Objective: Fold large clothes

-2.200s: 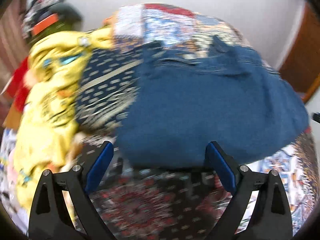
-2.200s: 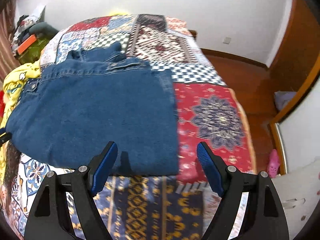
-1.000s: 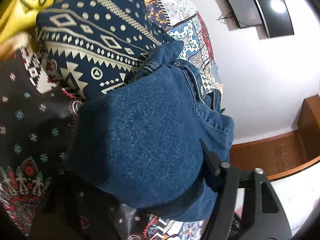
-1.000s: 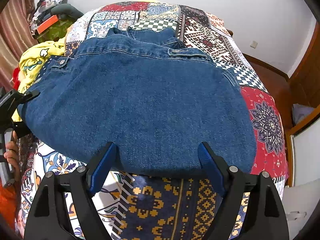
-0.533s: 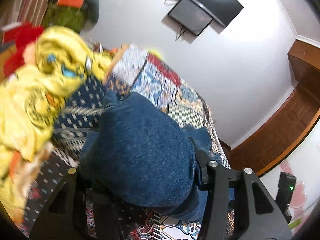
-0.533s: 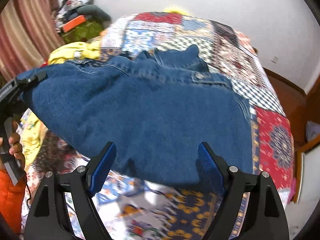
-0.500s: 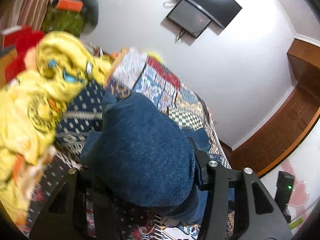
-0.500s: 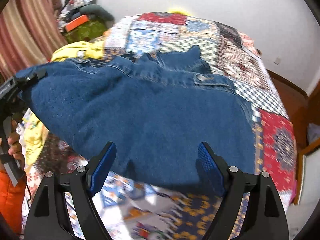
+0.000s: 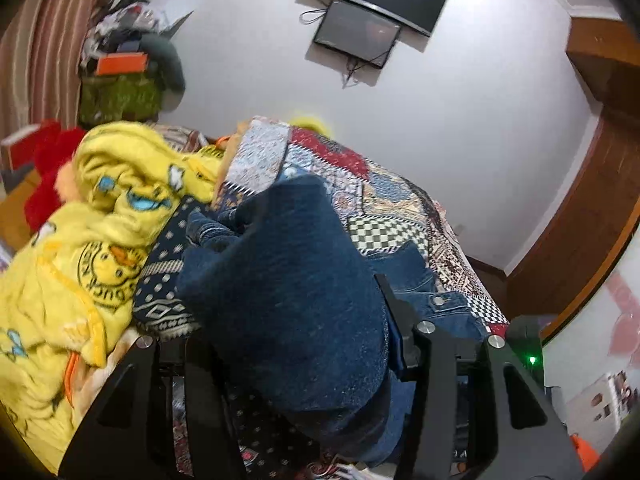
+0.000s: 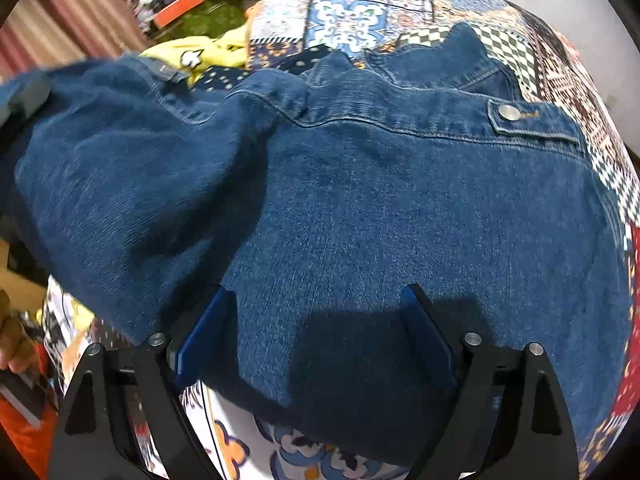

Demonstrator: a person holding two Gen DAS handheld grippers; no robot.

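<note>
A blue denim jacket (image 10: 400, 200) lies over the patchwork bedspread (image 10: 352, 16), its collar at the far side. My right gripper (image 10: 316, 332) is over the jacket's near hem; its blue fingers (image 10: 204, 332) stand wide apart on the cloth. In the left wrist view the jacket (image 9: 288, 292) is bunched and lifted, filling the space between the fingers of my left gripper (image 9: 288, 344). The cloth hides the left gripper's pads. The right wrist view shows the jacket's left side raised.
A yellow cartoon blanket (image 9: 80, 248) is piled at the left of the bed. A dark patterned cloth (image 9: 168, 280) lies under the jacket. A TV (image 9: 360, 28) hangs on the white wall. Clutter with an orange box (image 9: 120, 64) is at far left. A wooden door (image 9: 592, 220) is right.
My left gripper has kept lifting the jacket's left side, and the camera has tilted up. My right gripper has moved in closer over the near hem, still open.
</note>
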